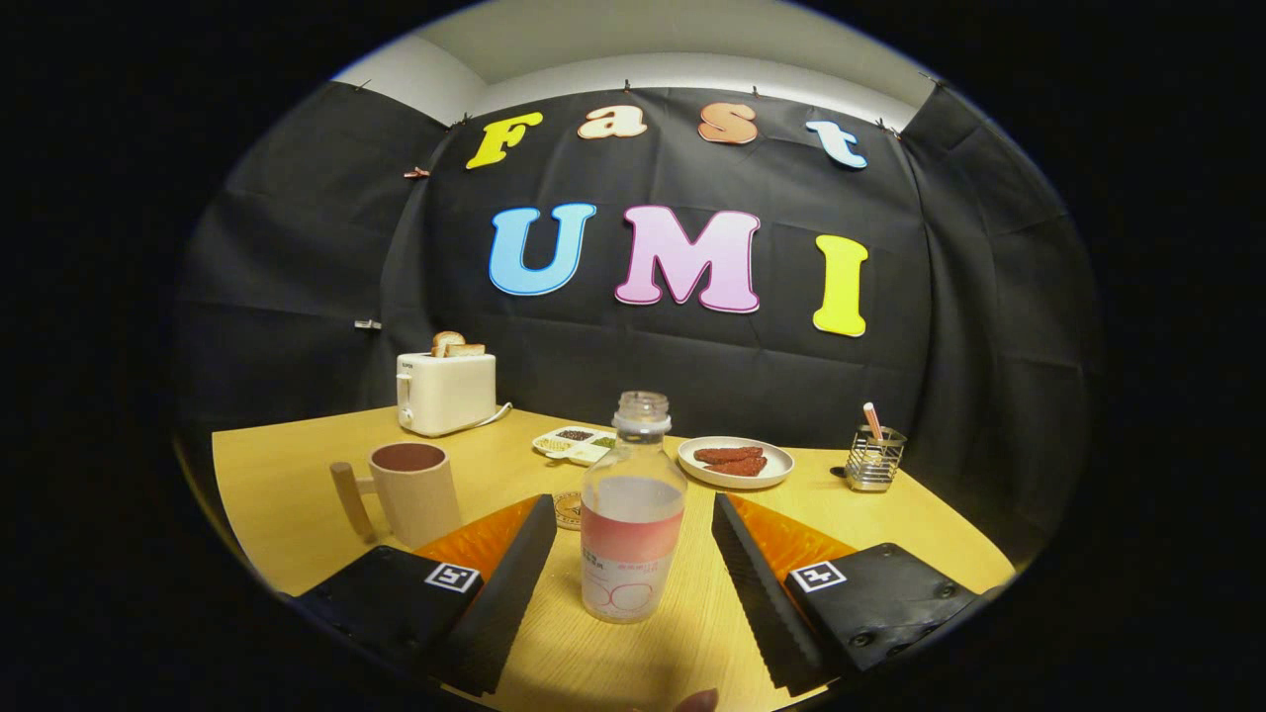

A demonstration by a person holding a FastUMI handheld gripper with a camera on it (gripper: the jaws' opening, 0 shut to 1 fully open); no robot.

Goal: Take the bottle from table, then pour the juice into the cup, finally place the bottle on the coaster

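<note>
Jaws [633, 514] wide open, holding nothing; uncapped bottle [632, 514] stands upright on bench [297, 494] between two fingers, gap either side, neither finger touching it. Coaster [568, 509] just behind bottle, beside left finger, partly hidden. Cup [413, 489] with handle stands beyond left finger. Farther back: toaster [446, 392] with bread, divided snack tray [575, 444], plate [736, 461] with reddish food, wire holder [874, 458] beyond right finger
</note>
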